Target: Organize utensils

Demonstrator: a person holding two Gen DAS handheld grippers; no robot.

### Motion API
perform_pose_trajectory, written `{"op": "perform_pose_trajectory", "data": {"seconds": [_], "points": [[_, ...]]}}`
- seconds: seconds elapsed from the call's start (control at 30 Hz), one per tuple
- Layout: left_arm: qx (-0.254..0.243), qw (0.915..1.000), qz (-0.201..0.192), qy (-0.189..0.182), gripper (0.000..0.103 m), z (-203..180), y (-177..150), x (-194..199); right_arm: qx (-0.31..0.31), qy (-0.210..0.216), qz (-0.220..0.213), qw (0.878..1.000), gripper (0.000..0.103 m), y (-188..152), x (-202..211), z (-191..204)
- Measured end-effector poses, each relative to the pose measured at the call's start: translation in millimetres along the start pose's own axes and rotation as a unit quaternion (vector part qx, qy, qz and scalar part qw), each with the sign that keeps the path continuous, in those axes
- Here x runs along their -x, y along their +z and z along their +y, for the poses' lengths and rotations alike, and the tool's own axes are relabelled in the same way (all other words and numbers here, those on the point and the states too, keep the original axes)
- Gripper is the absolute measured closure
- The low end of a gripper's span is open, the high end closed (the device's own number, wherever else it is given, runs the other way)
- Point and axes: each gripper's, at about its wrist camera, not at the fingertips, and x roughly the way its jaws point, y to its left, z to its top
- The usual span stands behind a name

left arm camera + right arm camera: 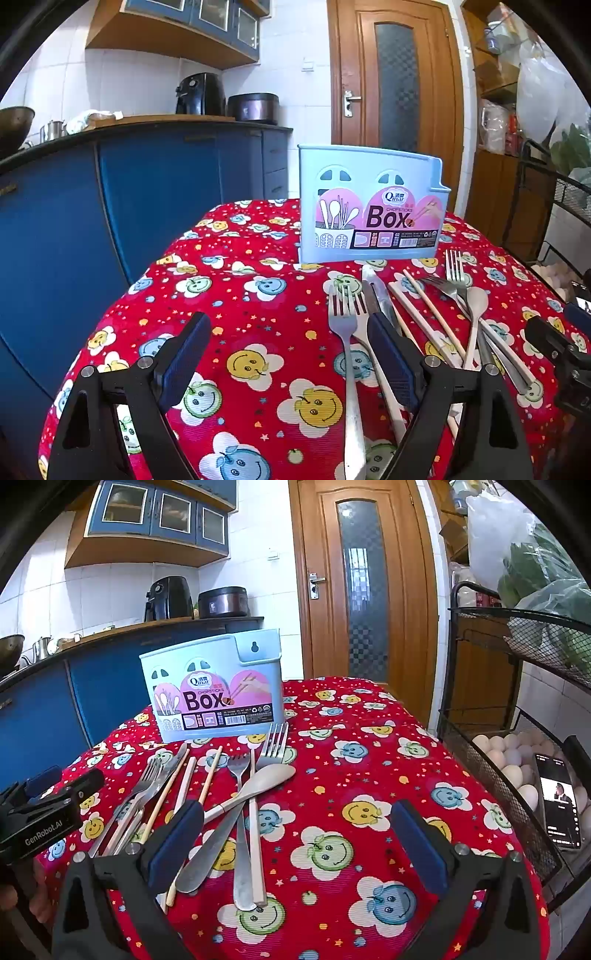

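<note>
Both sets of fingers, left [284, 354] and right [301, 834], are spread wide and empty. The utensils [236, 797] lie heaped on the counter [369, 746] before the box [214, 692]; stiff, thin, slippery, they are probably best pinched mid-handle.

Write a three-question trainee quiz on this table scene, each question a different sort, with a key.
1. True or false: the chopsticks box already holds utensils.
2. What lies across the forks? A) wooden spoon B) ladle C) whisk
3. Fill in: the jaws of both the left gripper and the right gripper are ____.

Key: 1 false, none show above its rim; 2 A; 3 open, holding nothing.
</note>
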Motion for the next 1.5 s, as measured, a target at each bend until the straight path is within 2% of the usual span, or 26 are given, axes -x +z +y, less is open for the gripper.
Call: {"op": "perform_pose_trajectory", "data": {"seconds": [1.5], "points": [[-0.002, 1.0000, -0.001, 0.001, 0.016, -0.1, 0.0, 0.0, -0.004, 0.002, 0.002, 1.000, 0.000, -0.4, -0.2, -0.3]]}}
